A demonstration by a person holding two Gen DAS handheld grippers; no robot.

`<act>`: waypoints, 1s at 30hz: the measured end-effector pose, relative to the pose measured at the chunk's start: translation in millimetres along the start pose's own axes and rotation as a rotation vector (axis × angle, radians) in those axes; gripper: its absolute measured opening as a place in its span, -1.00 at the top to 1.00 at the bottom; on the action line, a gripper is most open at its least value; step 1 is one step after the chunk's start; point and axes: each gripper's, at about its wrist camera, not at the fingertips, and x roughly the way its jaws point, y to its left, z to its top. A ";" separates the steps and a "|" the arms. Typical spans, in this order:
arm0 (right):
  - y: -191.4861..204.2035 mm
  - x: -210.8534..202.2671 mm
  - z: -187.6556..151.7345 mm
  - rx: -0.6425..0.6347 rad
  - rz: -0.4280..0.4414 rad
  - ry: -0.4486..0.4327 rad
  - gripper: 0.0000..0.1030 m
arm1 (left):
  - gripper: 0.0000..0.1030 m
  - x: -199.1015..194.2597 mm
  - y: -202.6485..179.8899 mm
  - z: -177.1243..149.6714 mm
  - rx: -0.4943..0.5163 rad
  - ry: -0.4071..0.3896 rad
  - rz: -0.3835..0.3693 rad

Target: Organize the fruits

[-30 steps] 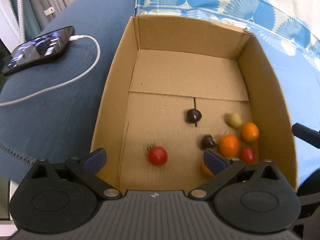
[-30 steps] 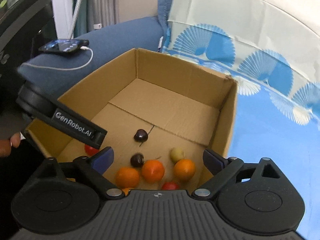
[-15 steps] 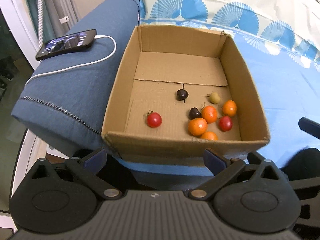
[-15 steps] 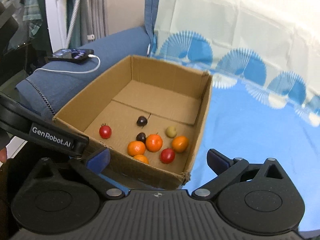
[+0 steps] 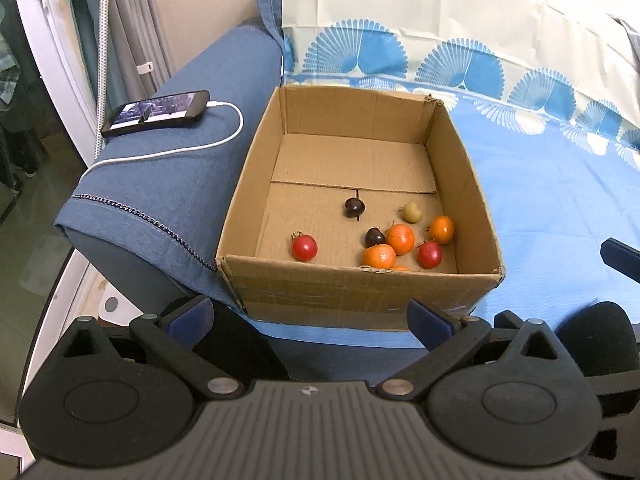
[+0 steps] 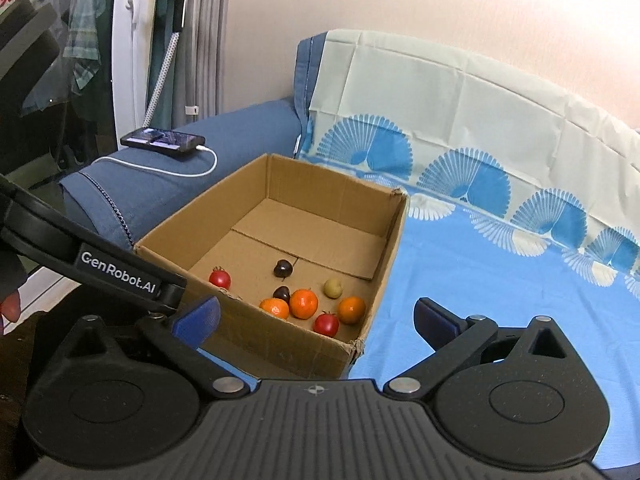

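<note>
Before the cardboard box [image 5: 360, 292], both my grippers, left [image 5: 308, 316] and right [image 6: 316, 316], have drawn back, fingers apart and empty; the right just widened. All 9 fruits [image 5: 400, 238] lie inside, suggesting sorting is finished.

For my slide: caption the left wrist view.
Open left gripper facing a brown cardboard box of small fruits on a blue sofa.

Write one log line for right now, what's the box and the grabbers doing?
cardboard box: on blue cloth, holds small fruits | left gripper: open, empty, outside box | right gripper: open, empty, outside box
</note>
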 end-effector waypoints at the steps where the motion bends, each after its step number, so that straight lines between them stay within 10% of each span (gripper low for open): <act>1: 0.1 -1.4 -0.3 0.000 -0.001 -0.002 -0.98 | -1.00 -1.0 0.2 -0.3 0.000 -0.002 0.000; 30: 2.7 -6.9 -1.3 0.005 0.007 -0.011 -0.98 | -1.00 0.4 -1.5 -1.3 0.028 0.020 0.081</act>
